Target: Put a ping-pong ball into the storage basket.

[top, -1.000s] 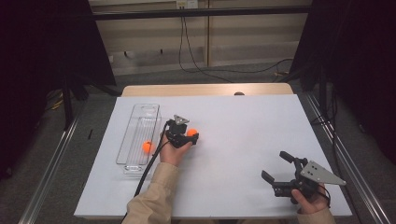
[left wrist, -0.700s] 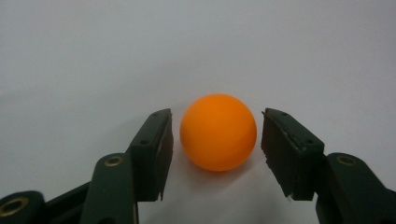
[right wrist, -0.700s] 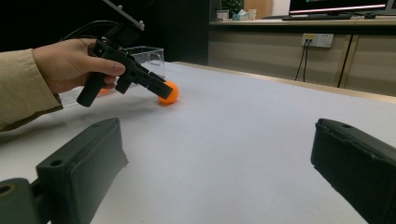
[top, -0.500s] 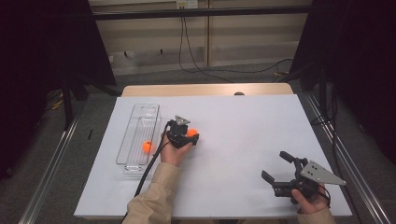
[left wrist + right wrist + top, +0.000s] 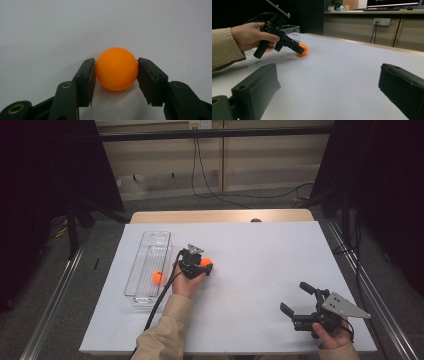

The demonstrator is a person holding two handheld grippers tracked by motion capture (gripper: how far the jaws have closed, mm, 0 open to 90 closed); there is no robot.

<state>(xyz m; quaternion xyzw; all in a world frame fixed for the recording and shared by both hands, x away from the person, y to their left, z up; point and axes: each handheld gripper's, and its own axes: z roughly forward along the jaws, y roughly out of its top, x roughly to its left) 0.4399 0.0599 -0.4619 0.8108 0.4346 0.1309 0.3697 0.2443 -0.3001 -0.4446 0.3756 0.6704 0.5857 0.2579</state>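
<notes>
An orange ball (image 5: 205, 262) rests on the white table, and my left gripper (image 5: 206, 266) is shut on it. In the left gripper view both black jaws press the sides of the ball (image 5: 116, 68), which touches the table top. The right gripper view shows that same ball (image 5: 303, 49) at the tip of the left gripper (image 5: 298, 51), held by a hand in a beige sleeve. My right gripper (image 5: 293, 297) stands open near the table's front right, with nothing between its jaws (image 5: 329, 82). A second orange ball (image 5: 158, 277) lies inside a clear plastic tray (image 5: 150, 245).
The clear tray stands lengthwise on the left part of the white table (image 5: 260, 250), just left of my left hand. A black cable (image 5: 160, 302) trails from the left gripper toward the front edge. Metal rails run along both sides of the table.
</notes>
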